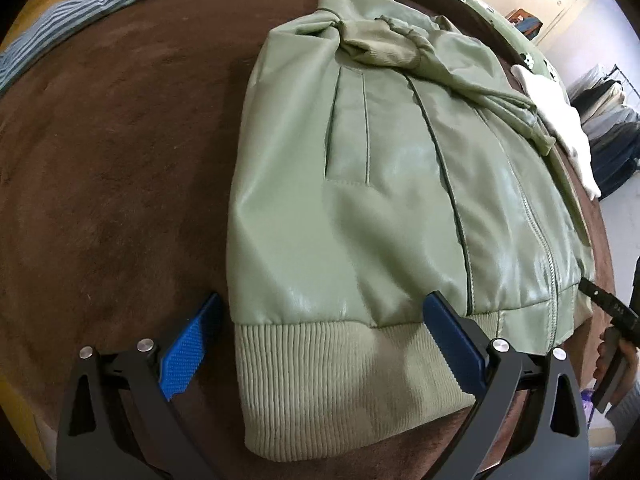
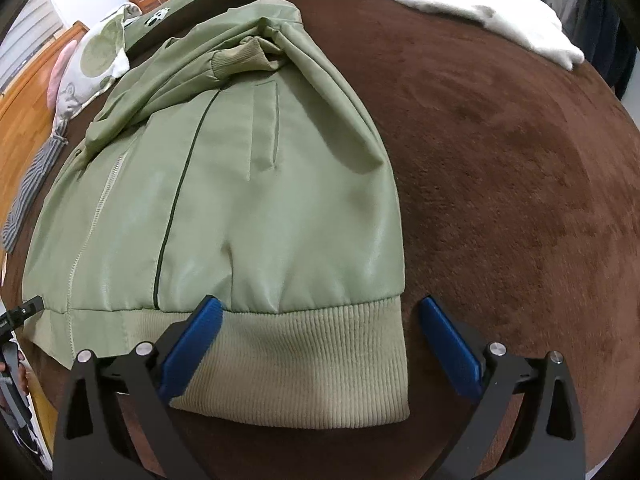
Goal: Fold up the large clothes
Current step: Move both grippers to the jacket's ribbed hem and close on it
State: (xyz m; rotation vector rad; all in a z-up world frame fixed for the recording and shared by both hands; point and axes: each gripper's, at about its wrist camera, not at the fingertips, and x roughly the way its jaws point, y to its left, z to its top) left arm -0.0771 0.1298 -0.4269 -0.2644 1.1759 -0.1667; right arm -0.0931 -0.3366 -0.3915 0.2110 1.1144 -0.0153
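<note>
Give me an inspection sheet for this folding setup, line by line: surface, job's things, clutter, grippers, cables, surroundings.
Surface: brown blanket, fuzzy, some creases.
Job's things: green jacket lying flat, zipper side up, sleeves folded in across the chest, ribbed hem nearest the grippers.
Clutter: striped garment at the far left edge; white garment at the far right edge.
Grippers: left gripper open, jaws straddling the hem's left corner; right gripper open, jaws straddling the hem's right corner. Neither has closed on the fabric.
Cables: nothing seen.
Surroundings: green patterned bedding beyond the blanket, hanging clothes to the right.
</note>
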